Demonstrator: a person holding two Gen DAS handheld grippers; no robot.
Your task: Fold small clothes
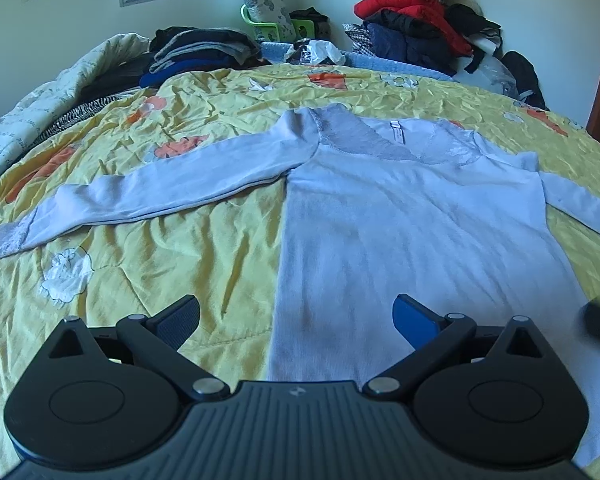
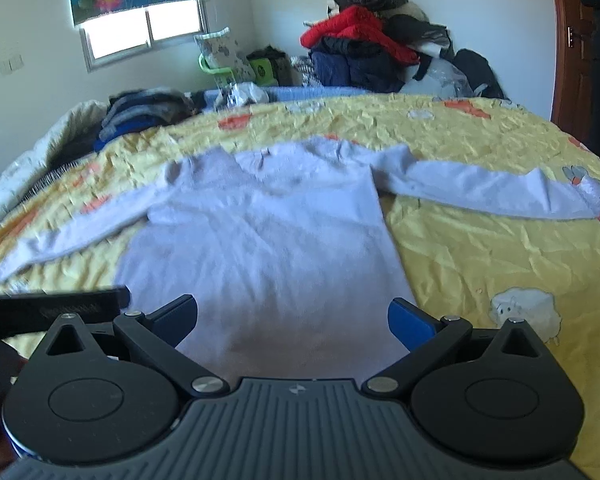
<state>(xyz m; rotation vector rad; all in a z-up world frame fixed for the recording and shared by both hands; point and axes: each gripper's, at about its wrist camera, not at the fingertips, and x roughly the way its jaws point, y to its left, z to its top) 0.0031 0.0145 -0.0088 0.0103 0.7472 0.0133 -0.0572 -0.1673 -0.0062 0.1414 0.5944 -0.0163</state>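
A pale lilac long-sleeved top (image 1: 400,216) lies flat on the yellow bedspread (image 1: 172,256), neckline far, hem near me, both sleeves spread out to the sides. It also shows in the right wrist view (image 2: 268,240). My left gripper (image 1: 296,320) is open and empty over the top's lower left edge. My right gripper (image 2: 292,320) is open and empty over the hem area. The left gripper's body (image 2: 52,312) shows at the left of the right wrist view.
Folded dark clothes (image 1: 196,52) sit at the bed's far left beside a light quilt (image 1: 32,120). A heap of red and dark jackets (image 1: 420,24) lies behind the far right corner. A wooden door (image 2: 580,48) stands at the right.
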